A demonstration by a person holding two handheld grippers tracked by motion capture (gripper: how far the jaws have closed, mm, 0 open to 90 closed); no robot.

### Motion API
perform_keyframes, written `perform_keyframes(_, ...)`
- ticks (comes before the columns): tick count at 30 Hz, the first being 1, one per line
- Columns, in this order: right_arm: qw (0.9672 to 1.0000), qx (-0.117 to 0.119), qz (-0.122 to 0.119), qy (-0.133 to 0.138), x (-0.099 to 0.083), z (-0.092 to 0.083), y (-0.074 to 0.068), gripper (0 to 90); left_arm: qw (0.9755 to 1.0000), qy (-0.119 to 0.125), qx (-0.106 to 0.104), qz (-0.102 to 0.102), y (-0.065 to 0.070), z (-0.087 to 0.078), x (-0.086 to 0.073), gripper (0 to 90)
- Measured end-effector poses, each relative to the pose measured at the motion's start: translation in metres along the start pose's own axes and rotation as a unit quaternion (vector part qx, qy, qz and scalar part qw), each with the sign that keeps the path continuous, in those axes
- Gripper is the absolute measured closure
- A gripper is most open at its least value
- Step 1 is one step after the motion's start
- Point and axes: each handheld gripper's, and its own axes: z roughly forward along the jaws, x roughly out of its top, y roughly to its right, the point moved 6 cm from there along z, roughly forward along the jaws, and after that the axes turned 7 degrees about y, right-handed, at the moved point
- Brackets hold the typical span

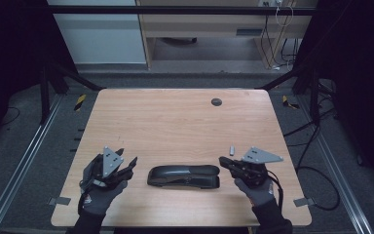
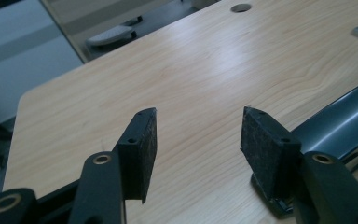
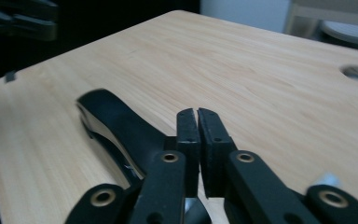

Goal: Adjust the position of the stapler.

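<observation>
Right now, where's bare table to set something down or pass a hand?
Free: the whole far half of the table, from the stapler back to the grommet hole. Also the near edge strip in front of the stapler. Crowded: the near row, where the left gripper, the stapler, the right gripper and a small metal cylinder sit close.

stapler [image 1: 183, 176]: 1 | small metal cylinder [image 1: 232, 149], right of stapler: 1 | grippers flanking stapler: 2 were counted
</observation>
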Motion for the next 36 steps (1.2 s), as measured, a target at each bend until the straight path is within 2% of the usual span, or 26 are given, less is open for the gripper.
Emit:
perform_keyframes(2,0.9997,-0.02,0.017,0.0,-0.014,-0.008,0.007,90.0,0.9998,0.002,-0.005,0.019,0.009,0.003,0.01,46.2)
perform_keyframes(4,0.9992,-0.028,0.029,-0.003,-0.027,-0.013,0.011,90.0,0.9993,0.004,-0.013,0.035,0.019,0.006,0.02,46.4)
perform_keyframes(7,0.9987,-0.037,0.034,-0.01,-0.047,-0.014,0.011,90.0,0.9976,0.007,-0.027,0.063,0.037,0.012,0.031,46.6)
perform_keyframes(10,0.9981,-0.035,0.049,-0.009,-0.062,-0.009,0.008,90.0,0.9937,0.003,-0.036,0.105,0.057,0.019,0.039,46.4)
perform_keyframes(12,0.9977,-0.037,0.055,-0.013,-0.072,-0.005,0.006,90.0,0.9911,0.002,-0.043,0.126,0.07,0.023,0.042,45.9)
perform_keyframes(15,0.9974,-0.035,0.06,-0.018,-0.081,0.001,0.003,90.0,0.9871,-0.002,-0.055,0.15,0.086,0.029,0.045,45.1)
perform_keyframes(18,0.9975,-0.04,0.051,-0.027,-0.085,0.007,0.001,90.0,0.9831,-0.004,-0.064,0.172,0.101,0.033,0.045,44.1)
perform_keyframes(21,0.9965,-0.044,0.06,-0.036,-0.09,0.012,0.002,90.0,0.977,-0.01,-0.069,0.202,0.115,0.038,0.045,43.1)
perform_keyframes(23,0.9967,-0.046,0.061,-0.028,-0.089,0.012,0.001,90.0,0.9737,-0.014,-0.073,0.216,0.123,0.041,0.044,42.9)
perform_keyframes(25,0.9963,-0.048,0.064,-0.032,-0.09,0.013,0.0,90.0,0.9692,-0.016,-0.073,0.235,0.129,0.043,0.043,42.8)
perform_keyframes(27,0.9966,-0.045,0.062,-0.032,-0.09,0.014,-0.003,90.0,0.9633,-0.023,-0.073,0.257,0.134,0.043,0.044,42.6)
perform_keyframes(29,0.9964,-0.045,0.06,-0.038,-0.09,0.016,-0.006,90.0,0.9595,-0.023,-0.073,0.271,0.139,0.045,0.045,42.5)
perform_keyframes(30,0.9964,-0.044,0.06,-0.04,-0.09,0.017,-0.007,90.0,0.9585,-0.022,-0.074,0.274,0.142,0.045,0.046,42.4)
perform_keyframes(32,0.9959,-0.05,0.061,-0.045,-0.091,0.018,-0.009,90.0,0.9545,-0.024,-0.074,0.288,0.147,0.046,0.046,42.3)
perform_keyframes(33,0.9958,-0.052,0.061,-0.045,-0.091,0.018,-0.009,90.0,0.9512,-0.027,-0.072,0.299,0.149,0.046,0.046,42.2)
perform_keyframes(34,0.9959,-0.053,0.06,-0.042,-0.091,0.017,-0.009,90.0,0.9503,-0.025,-0.071,0.302,0.153,0.046,0.045,42.2)
perform_keyframes(36,0.9955,-0.055,0.064,-0.043,-0.091,0.017,-0.009,90.0,0.9463,-0.022,-0.067,0.315,0.158,0.047,0.045,42.0)
